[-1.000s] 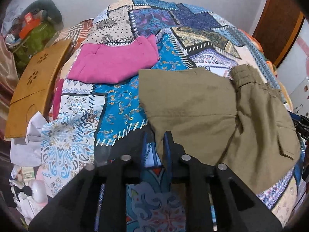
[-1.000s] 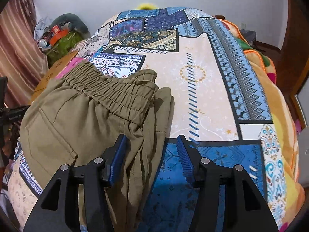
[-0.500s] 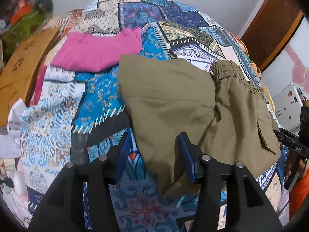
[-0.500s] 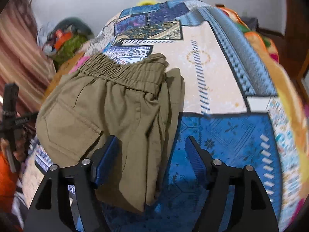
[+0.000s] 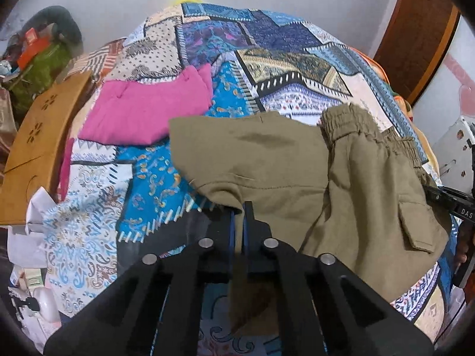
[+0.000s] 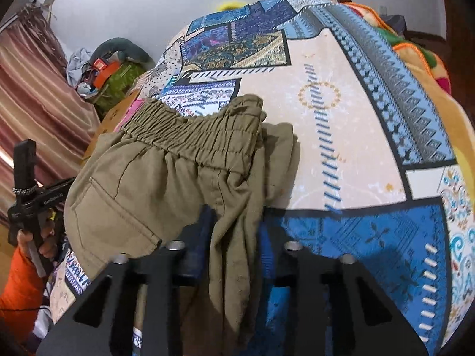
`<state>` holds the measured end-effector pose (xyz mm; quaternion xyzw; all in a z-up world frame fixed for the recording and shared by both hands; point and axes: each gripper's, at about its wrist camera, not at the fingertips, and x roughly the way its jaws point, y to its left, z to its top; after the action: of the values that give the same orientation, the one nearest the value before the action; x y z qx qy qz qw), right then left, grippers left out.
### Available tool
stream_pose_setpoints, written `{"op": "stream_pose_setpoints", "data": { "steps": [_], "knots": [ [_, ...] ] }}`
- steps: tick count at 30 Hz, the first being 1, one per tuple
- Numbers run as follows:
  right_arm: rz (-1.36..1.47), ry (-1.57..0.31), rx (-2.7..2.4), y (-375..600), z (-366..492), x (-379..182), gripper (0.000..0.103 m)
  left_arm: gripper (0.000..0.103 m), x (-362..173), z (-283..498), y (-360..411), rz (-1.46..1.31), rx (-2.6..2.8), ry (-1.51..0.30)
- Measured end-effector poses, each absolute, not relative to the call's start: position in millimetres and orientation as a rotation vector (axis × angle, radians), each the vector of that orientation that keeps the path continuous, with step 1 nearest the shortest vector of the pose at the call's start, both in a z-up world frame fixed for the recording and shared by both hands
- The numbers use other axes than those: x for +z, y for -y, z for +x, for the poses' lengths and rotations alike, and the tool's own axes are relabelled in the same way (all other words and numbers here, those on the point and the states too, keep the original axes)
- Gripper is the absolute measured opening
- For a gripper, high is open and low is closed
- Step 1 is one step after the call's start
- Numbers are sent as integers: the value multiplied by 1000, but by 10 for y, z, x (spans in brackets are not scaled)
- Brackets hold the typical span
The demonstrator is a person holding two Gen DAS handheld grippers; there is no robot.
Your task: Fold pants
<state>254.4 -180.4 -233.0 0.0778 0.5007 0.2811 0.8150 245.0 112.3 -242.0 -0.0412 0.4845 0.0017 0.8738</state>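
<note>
Olive-green pants [image 5: 267, 160] lie partly folded on the patterned bedspread [image 5: 154, 178], with the elastic waistband [image 6: 190, 136] toward the far side. My left gripper [image 5: 237, 216] is shut on the near edge of the folded pant leg and lifts it slightly. In the right wrist view the pants [image 6: 154, 184] fill the left half. My right gripper [image 6: 234, 231] straddles a bunched fold of the pants near the crotch, with the jaws partly closed around the cloth, not pinched tight.
Folded pink pants [image 5: 142, 109] lie on the bed beyond the olive pair. A wooden board [image 5: 38, 136] leans at the bed's left edge. A pile of clutter [image 6: 109, 74] sits by the curtain. A wooden door [image 5: 415, 29] stands at the right.
My left gripper has closed from open onto the near edge of the pant leg. My right gripper has moved in over the bunched fold and its jaws have narrowed around it.
</note>
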Motion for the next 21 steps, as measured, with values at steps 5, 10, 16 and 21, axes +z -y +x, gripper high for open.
{"op": "stream_pose_setpoints", "data": {
  "steps": [5, 10, 16, 21],
  "knots": [
    [35, -975, 587, 1719, 2474, -2067, 9, 3, -2091, 2385, -1075, -38, 14, -934],
    [4, -905, 600, 1642, 2489, -1780, 7, 3, -1747, 2362, -1034, 19, 30, -860],
    [-48, -810, 620, 1406, 2563, -1415, 7, 3, -1423, 2375, -1180, 52, 74, -781],
    [-74, -749, 641, 1153, 2715, -1195, 7, 3, -1258, 2452, -1423, 51, 115, -746]
  ]
}}
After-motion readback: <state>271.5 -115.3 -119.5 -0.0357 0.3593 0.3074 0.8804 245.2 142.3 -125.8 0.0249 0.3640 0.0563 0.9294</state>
